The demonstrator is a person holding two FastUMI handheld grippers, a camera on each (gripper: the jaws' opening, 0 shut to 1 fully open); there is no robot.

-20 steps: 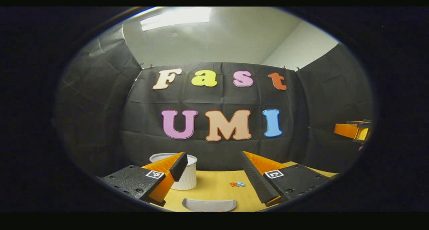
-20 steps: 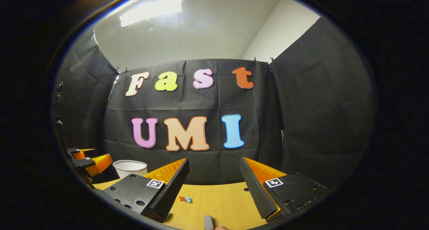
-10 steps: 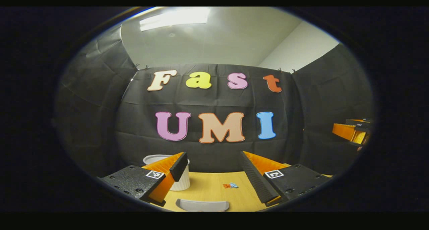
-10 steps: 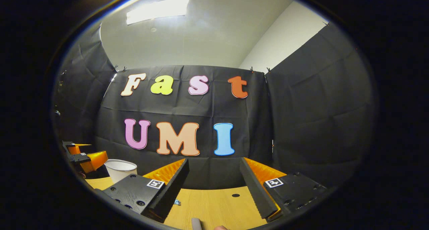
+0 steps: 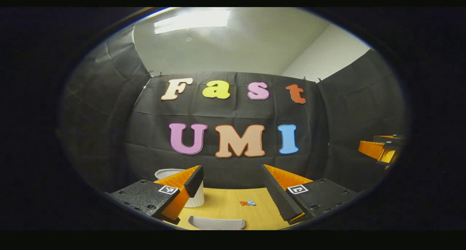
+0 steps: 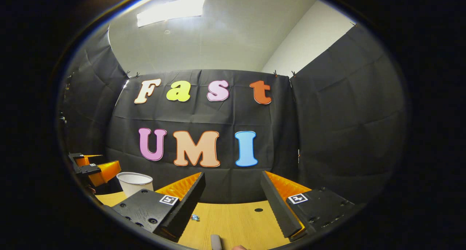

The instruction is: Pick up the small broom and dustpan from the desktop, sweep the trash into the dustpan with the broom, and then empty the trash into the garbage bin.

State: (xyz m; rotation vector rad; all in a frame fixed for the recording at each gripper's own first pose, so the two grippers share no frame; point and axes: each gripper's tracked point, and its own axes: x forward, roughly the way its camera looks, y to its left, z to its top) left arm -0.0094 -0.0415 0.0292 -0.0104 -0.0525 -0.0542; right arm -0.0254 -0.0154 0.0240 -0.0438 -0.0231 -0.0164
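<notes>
Since a second ago the left gripper (image 5: 233, 186) is drifting so the white garbage bin (image 5: 194, 197) and the trash (image 5: 247, 203) are sliding leftward in its view, while the right gripper (image 6: 233, 195) is tilting up, its jaws spread and empty like the left's. The dustpan (image 5: 217, 223) is lying on the bench (image 5: 225, 206) just below the left gripper, and the grey broom handle (image 6: 216, 242) is poking in under the right one. Both tools are sitting at the very edge of sight, so either reach is risking a blind miss, and the bin near the dustpan is standing to be knocked.
</notes>
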